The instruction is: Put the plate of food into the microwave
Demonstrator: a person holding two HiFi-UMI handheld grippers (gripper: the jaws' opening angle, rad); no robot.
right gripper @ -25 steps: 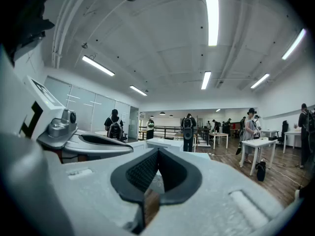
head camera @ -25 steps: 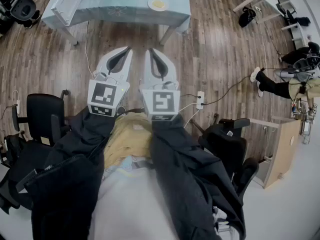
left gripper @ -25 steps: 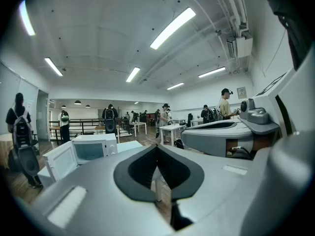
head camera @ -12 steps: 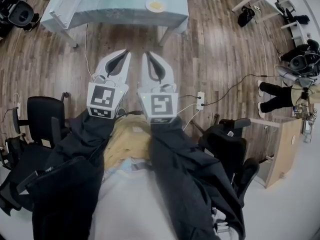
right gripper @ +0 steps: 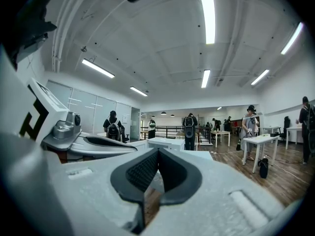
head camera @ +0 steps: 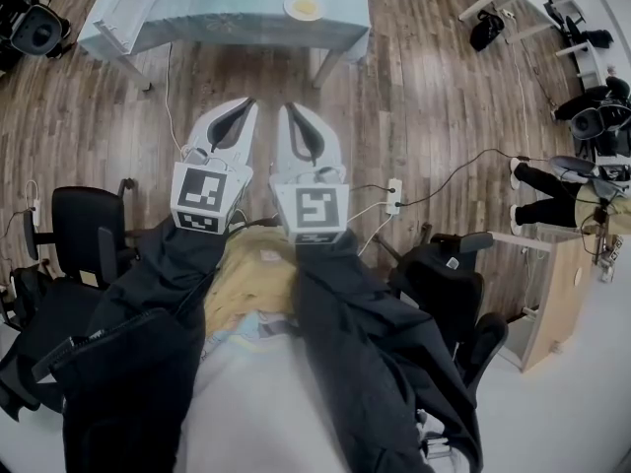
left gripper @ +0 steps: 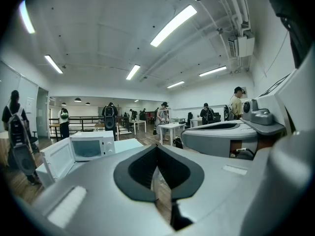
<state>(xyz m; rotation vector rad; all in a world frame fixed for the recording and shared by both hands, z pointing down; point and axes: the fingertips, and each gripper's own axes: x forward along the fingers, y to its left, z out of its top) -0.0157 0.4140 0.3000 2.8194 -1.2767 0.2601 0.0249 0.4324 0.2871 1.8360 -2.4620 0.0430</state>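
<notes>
Floor: wooden boards filled most of the head view, and a wide stretch of them lay between the person and the work table.
Table: a table under a pale blue cloth stood at the far edge of the scene, well apart from both grippers.
Chairs: dark office chairs stood near, on the left and on the right of the person.
Microwave: the white microwave sat on the far left part of the table; its door appeared to stand swung open to the left.
Left gripper: the left gripper was held out in front at the near middle, its jaws closed on each other with nothing between them.
Right gripper: the right gripper was just beside it on the right, also closed tip to tip and empty.
Plate: the plate of food lay on the far right part of the table, apart from the microwave and untouched.
Step in hand: judged to be the approach; neither tool had reached the table and nothing had been picked up.
Next move: it would call for closing the gap to the table, opening the jaws, and taking the plate by its rim, kept level so the food did not slide, before carrying it left to the open microwave.
</notes>
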